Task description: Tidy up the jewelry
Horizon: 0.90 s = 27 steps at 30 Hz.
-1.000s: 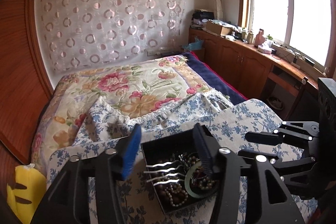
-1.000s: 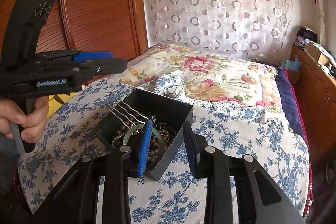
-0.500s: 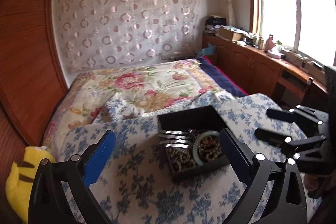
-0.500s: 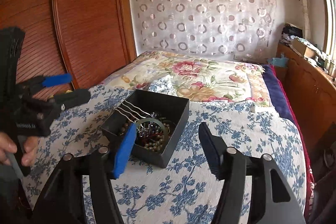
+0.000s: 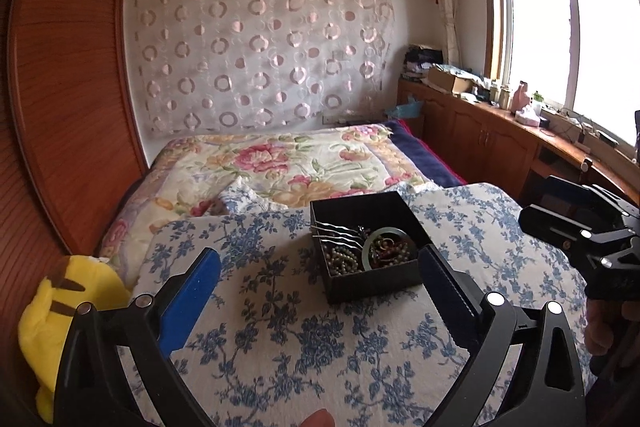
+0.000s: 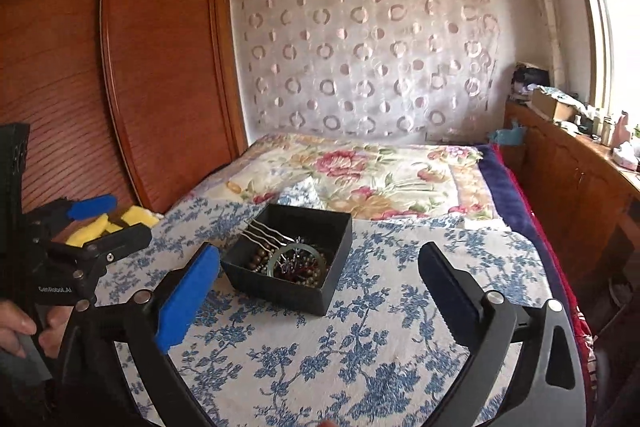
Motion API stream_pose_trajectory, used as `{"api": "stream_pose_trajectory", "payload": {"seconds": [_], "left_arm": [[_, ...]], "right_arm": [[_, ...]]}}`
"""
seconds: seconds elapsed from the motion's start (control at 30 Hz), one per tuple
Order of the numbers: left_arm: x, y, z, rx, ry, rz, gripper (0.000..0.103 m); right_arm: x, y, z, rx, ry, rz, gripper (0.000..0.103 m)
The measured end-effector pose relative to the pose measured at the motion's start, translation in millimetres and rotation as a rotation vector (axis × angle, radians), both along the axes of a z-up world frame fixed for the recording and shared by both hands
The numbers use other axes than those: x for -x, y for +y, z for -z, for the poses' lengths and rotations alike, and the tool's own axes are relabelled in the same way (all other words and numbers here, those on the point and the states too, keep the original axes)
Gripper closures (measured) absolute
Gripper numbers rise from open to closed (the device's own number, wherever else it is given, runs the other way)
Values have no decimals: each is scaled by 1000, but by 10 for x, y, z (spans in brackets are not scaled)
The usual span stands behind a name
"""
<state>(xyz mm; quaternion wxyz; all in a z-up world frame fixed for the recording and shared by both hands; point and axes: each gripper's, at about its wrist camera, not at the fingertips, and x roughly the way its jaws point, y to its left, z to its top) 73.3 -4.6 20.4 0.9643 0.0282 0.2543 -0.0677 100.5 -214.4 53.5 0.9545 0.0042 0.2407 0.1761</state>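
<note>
Black and open-topped, the jewelry box (image 5: 366,247) (beads, a green bangle (image 5: 386,244) and wavy hairpins (image 5: 334,231) inside) sits on the blue-flowered bedspread (image 5: 280,339) ahead of our left gripper (image 5: 318,281), jaws wide apart and empty. Our right gripper (image 6: 318,277) jaws are opening, holding nothing.

Two black hand-held grippers, blue pad on one finger of each

The left gripper (image 5: 318,277) has a matte black frame with silver round screw heads at its finger joints; its left finger carries a bright blue pad, its right a dark ribbed one. The right gripper (image 6: 318,277) is built the same (blue pad on the left finger, dark pad on the right). Seen from the right wrist, the left gripper's body bears small white lettering reading "GenRobot.AI".
</note>
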Motion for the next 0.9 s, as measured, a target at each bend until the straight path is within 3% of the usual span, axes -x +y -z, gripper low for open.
{"api": "stream_pose_trajectory", "payload": {"seconds": [0.37, 0.9], "left_arm": [[372, -21, -127, 10, -32, -21, 8], [448, 50, -97, 22, -41, -48, 8]], "right_arm": [[473, -151, -148, -16, -71, 55, 3], [516, -128, -86, -8, -68, 67, 3]]}}
